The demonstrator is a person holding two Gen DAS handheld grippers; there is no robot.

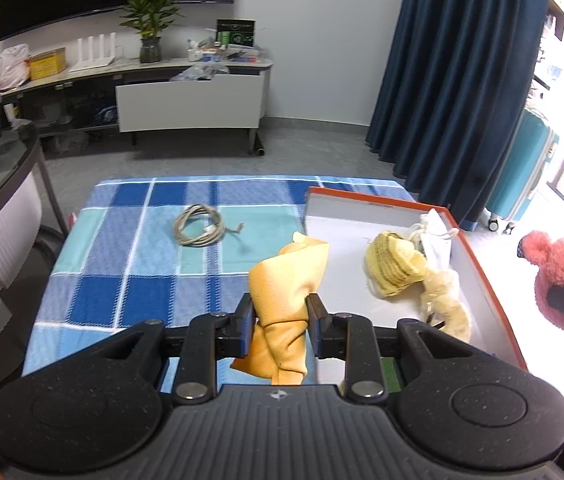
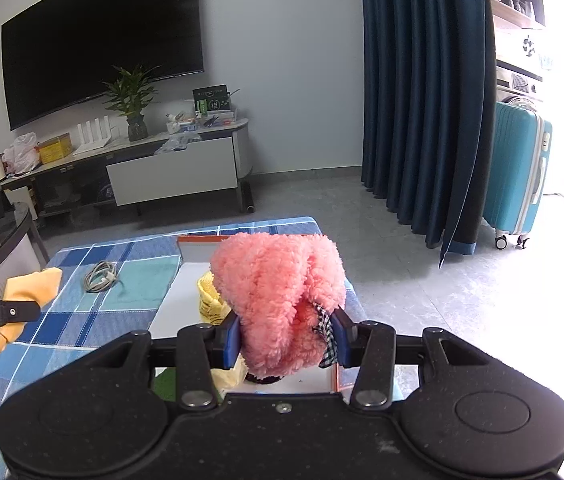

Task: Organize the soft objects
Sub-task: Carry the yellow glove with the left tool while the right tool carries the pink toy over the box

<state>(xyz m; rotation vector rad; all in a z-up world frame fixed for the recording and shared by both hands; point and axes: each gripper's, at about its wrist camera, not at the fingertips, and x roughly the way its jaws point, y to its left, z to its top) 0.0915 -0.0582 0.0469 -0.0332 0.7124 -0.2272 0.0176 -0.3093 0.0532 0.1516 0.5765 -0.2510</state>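
Both grippers are loaded — the left gripper [image 1: 280, 326] pinches the yellow cloth [image 1: 287, 276] beside the orange-rimmed box [image 1: 485, 280], the right gripper [image 2: 283, 338] clamps the pink plush [image 2: 278, 292] above it — so each should lower inside before releasing.

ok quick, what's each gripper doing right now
left gripper: closed on the yellow cloth
right gripper: closed on the pink fluffy item

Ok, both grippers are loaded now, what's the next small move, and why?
Probably carry the left gripper right and release its orange cloth into the orange-rimmed box, where a yellow knit item already lies. The right gripper clamps the pink plush above that box.
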